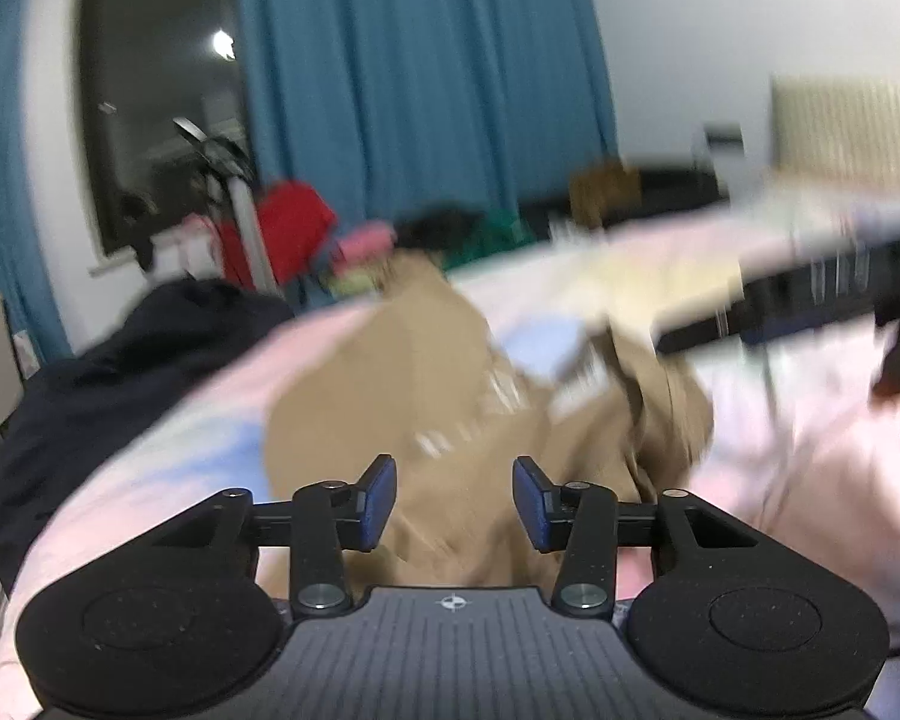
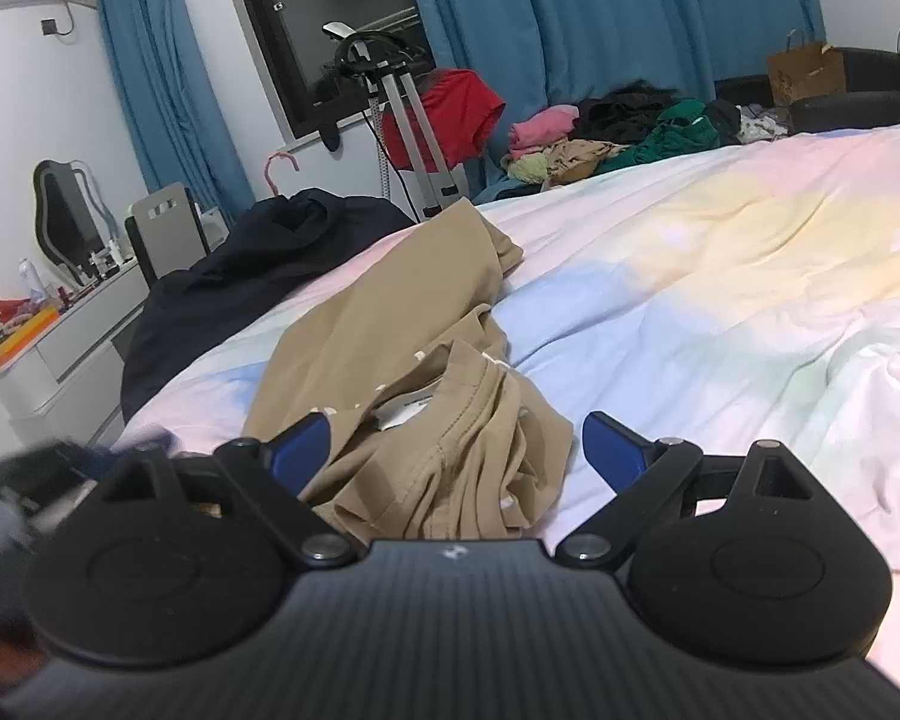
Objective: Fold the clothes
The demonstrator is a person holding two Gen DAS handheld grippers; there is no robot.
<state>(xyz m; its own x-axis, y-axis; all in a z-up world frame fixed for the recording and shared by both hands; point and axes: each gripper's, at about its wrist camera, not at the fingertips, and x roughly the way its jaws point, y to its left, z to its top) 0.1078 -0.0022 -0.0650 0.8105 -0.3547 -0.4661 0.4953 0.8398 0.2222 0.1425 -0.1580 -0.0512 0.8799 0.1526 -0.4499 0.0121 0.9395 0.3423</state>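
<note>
Tan cotton shirt (image 2: 426, 420) lies crumpled on pastel sheet (image 2: 720, 300).

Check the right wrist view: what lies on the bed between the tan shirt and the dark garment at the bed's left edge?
Only bare sheet. In the right wrist view a pastel strip separates the tan shirt from the dark garment.

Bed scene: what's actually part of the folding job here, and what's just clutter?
In the job:
tan shirt, crumpled on the bedsheet
left gripper, open above it
right gripper, open, nothing held

Lying about:
dark garment at the bed edge
clothes pile beyond the bed
red shirt on the stand
paper bag
</note>
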